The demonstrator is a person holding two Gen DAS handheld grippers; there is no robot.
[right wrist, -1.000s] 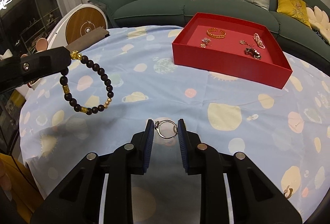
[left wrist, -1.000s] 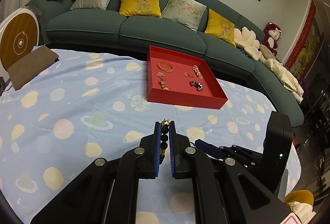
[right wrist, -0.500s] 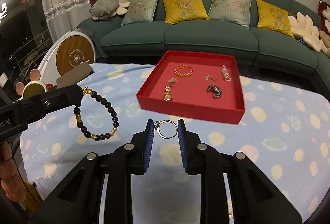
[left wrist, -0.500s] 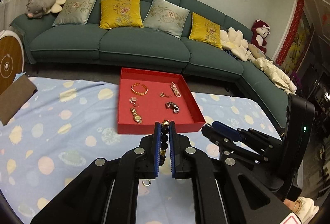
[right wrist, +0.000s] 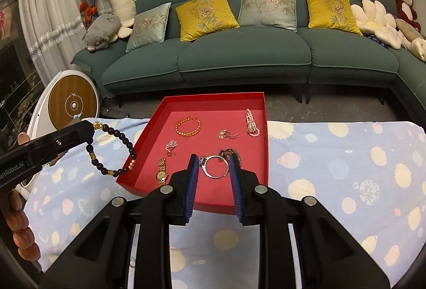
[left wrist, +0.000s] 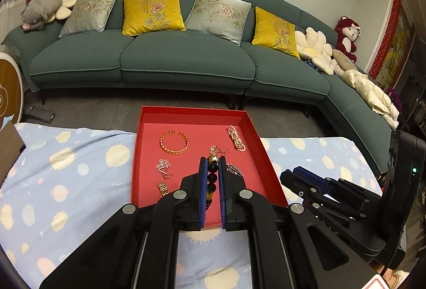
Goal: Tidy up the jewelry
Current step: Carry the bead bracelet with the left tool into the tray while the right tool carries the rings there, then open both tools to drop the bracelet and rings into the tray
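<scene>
A red tray [left wrist: 138, 150] [right wrist: 262, 123] lies on the spotted blue tablecloth and holds several jewelry pieces: a gold bangle [left wrist: 174, 142] [right wrist: 188, 126], a pearl strand [left wrist: 236, 138] [right wrist: 251, 122], a gold watch [right wrist: 161, 172] and small charms. My left gripper [left wrist: 213, 163] [right wrist: 91, 130] is shut on a dark bead bracelet [left wrist: 212, 177] [right wrist: 117, 150], which hangs in a loop over the tray's left edge in the right wrist view. My right gripper [right wrist: 214, 163] [left wrist: 299, 173] is shut on a silver ring [right wrist: 215, 166] above the tray's near half.
A teal sofa [left wrist: 186, 62] with yellow and grey cushions stands behind the table across a strip of dark floor. A round white and wood device [right wrist: 70, 102] sits at the table's left end. A hand [right wrist: 18, 222] shows at the lower left of the right wrist view.
Both grippers have travelled toward the red tray, which now sits directly below them and looks much larger. The bracelet and the ring have stayed gripped throughout.
</scene>
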